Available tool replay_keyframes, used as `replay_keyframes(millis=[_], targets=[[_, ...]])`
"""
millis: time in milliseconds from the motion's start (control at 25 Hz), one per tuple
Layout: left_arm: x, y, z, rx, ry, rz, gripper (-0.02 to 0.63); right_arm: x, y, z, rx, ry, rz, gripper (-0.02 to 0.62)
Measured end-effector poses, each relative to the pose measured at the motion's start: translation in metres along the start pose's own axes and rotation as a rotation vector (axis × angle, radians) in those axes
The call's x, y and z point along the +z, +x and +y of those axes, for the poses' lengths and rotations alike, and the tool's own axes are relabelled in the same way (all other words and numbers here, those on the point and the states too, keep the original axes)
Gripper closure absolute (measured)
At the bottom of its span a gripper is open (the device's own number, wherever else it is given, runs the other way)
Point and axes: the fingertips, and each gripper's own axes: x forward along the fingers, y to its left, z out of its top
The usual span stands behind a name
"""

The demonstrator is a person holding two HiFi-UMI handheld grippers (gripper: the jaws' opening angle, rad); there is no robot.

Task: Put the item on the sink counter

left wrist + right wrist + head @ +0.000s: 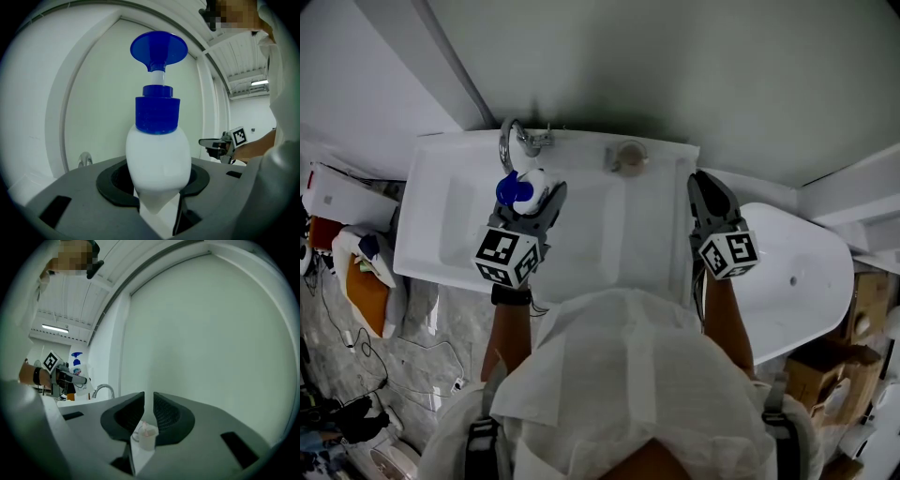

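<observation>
A white pump bottle (520,190) with a blue cap and pump head stands upright between the jaws of my left gripper (539,192), above the left part of the white sink (431,239), just in front of the faucet (514,141). In the left gripper view the bottle (158,154) fills the middle and the left gripper (157,187) is shut on its lower body. My right gripper (705,187) hovers over the sink's right edge; its jaws stand almost together with nothing between them (149,401). Beyond them a small white cup (146,437) sits on the counter.
The small cup (628,157) stands on the sink's back ledge, right of the chrome faucet. A white rounded fixture (806,272) lies to the right of the sink. Bags and boxes (366,291) crowd the floor at the left. A plain wall rises behind the sink.
</observation>
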Motion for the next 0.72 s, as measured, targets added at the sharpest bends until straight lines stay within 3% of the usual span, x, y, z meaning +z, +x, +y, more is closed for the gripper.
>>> replay_keyframes(millis=[480, 720], targets=[[-0.004, -0.005, -0.001, -0.001, -0.006, 0.003, 0.402, 0.028, -0.052, -0.008, -0.085, -0.05, -0.084, 0.585], [-0.003, -0.004, -0.003, -0.008, -0.008, -0.002, 0.402, 0.027, -0.047, 0.003, -0.06, -0.126, -0.055, 0.586]])
